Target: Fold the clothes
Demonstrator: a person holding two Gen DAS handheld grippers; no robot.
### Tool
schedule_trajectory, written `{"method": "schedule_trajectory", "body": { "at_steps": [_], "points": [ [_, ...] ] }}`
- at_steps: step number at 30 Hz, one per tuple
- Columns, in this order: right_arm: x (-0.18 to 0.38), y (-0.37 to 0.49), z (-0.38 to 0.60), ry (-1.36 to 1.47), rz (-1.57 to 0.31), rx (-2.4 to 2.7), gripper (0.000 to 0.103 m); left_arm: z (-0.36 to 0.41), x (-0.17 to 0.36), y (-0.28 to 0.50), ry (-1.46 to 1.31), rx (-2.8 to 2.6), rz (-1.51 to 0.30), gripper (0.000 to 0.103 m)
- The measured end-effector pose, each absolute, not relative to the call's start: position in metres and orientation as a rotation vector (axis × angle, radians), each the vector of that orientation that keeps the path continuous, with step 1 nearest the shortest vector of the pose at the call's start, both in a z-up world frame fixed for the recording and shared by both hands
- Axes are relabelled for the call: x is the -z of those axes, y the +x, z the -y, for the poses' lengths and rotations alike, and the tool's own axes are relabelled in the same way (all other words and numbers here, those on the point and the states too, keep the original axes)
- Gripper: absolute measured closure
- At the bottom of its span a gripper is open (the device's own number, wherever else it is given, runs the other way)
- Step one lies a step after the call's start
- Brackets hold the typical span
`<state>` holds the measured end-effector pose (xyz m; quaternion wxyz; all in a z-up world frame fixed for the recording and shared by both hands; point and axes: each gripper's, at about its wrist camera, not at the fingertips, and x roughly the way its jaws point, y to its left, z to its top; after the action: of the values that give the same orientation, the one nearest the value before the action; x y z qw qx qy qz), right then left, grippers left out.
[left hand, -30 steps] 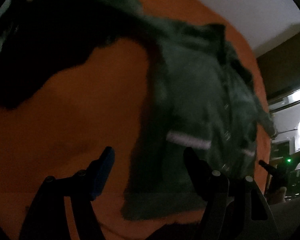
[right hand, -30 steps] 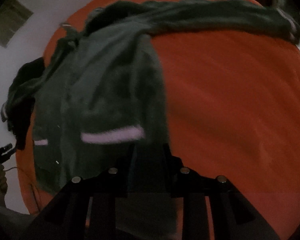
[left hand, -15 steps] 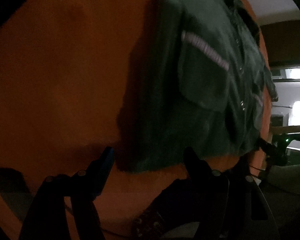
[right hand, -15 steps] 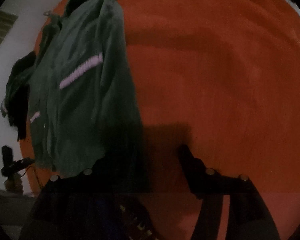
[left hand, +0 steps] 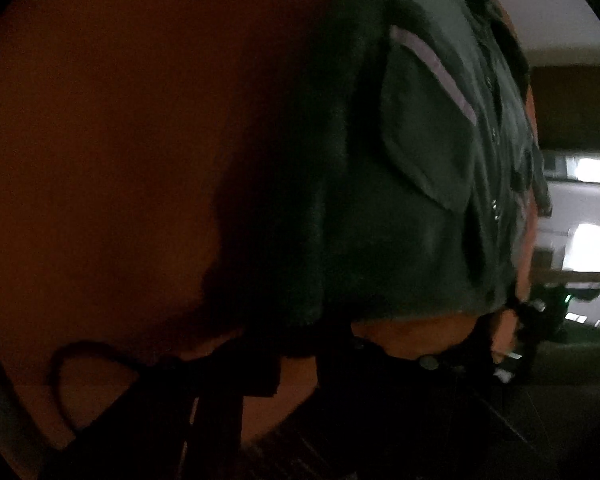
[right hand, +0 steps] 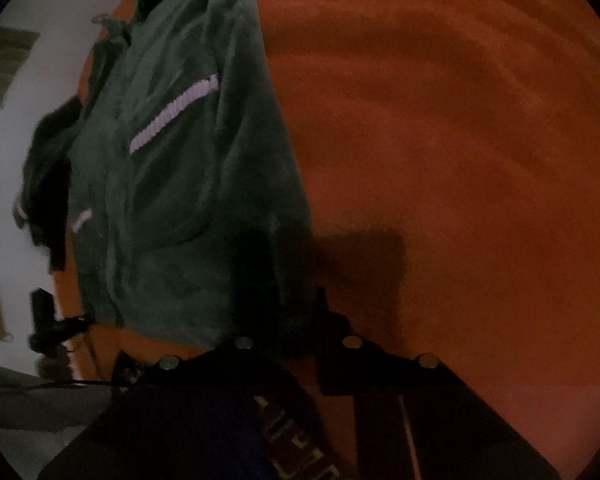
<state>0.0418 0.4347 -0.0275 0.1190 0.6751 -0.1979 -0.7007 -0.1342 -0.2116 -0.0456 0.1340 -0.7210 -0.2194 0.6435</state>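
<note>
Dim light. A dark green jacket (right hand: 188, 184) lies spread on an orange cloth (right hand: 460, 160), with a pale stripe (right hand: 174, 114) across each chest pocket and its hem toward both grippers.

Left gripper (left hand: 300, 340): its jaws are closing at the jacket's near hem corner. The spot is in deep shadow, so I cannot tell whether the fabric is pinched. A thin dark cord (left hand: 64, 364) loops on the cloth to the left of it.

Right gripper (right hand: 300, 328): its jaws are closing at the opposite hem corner. The dark fabric edge appears to run between the fingers, but the grip itself is not clear.

The jacket's far sleeve (right hand: 48, 184) hangs over the cloth's edge.
</note>
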Motion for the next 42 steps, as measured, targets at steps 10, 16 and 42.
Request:
{"method": "schedule_trajectory", "body": {
  "at_steps": [10,16,42],
  "points": [
    [0.028,0.035,-0.443,2.051,0.712,2.003,0.083,0.199,0.045,-0.124,-2.158,-1.847,0.532,0.090],
    [-0.035,-0.017,-0.441,1.934,0.505,2.192,0.082,0.188,-0.018,-0.141,-2.055,-1.893,0.412,0.090],
    [-0.091,-0.286,-0.530,1.797,0.431,2.487,0.060,0.021,-0.073,-0.393,-1.779,-1.806,0.237,0.079]
  ]
}}
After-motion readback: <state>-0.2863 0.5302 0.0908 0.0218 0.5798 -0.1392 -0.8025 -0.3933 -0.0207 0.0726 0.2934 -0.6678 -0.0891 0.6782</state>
